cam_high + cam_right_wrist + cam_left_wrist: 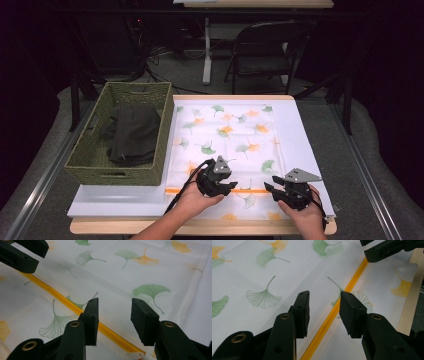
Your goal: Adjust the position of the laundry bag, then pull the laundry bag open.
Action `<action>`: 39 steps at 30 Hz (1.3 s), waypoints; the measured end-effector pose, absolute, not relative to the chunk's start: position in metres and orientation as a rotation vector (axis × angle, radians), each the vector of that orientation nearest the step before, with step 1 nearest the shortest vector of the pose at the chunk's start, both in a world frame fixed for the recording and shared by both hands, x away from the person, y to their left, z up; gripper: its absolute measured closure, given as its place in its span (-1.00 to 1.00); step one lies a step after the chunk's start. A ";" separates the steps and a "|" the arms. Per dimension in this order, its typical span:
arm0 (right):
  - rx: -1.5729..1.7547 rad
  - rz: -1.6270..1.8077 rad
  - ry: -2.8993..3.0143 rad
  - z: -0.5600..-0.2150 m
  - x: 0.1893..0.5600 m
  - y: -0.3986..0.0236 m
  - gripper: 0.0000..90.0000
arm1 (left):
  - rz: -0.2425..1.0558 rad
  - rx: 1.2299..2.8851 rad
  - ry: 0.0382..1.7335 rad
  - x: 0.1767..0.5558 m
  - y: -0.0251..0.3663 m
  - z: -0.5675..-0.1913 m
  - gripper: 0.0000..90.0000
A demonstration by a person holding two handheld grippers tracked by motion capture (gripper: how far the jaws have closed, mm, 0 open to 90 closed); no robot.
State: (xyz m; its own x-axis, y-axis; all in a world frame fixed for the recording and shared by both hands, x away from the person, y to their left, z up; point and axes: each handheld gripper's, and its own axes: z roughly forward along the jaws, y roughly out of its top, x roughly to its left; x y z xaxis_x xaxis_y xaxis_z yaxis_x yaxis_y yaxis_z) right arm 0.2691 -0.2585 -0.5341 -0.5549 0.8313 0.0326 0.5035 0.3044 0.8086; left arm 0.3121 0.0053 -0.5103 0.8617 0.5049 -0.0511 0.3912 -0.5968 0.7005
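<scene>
Table: leaf-print cloth (225, 150) under both tools, left (231, 187), right (270, 190), spread, empty.

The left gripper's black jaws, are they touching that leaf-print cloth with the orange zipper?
Apart. The left gripper view shows the left gripper with its jaws open and hovering above the cloth, nothing between them.

Basket (95, 155) left — cloth (225, 145) beside

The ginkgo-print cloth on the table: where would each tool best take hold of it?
Probably at the near hem of the cloth, below the orange stripe, coming in from the person's side: it lies flat, so only its edges offer something to pinch.
</scene>
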 end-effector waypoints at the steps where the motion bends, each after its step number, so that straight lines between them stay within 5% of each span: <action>1: 1.196 1.138 2.188 -0.534 0.269 -0.259 0.29 | 0.198 2.286 0.647 0.314 0.002 -0.511 0.34; 39: 1.309 1.102 2.148 -0.540 0.274 -0.276 0.31 | 0.077 2.330 0.720 0.341 -0.042 -0.520 0.33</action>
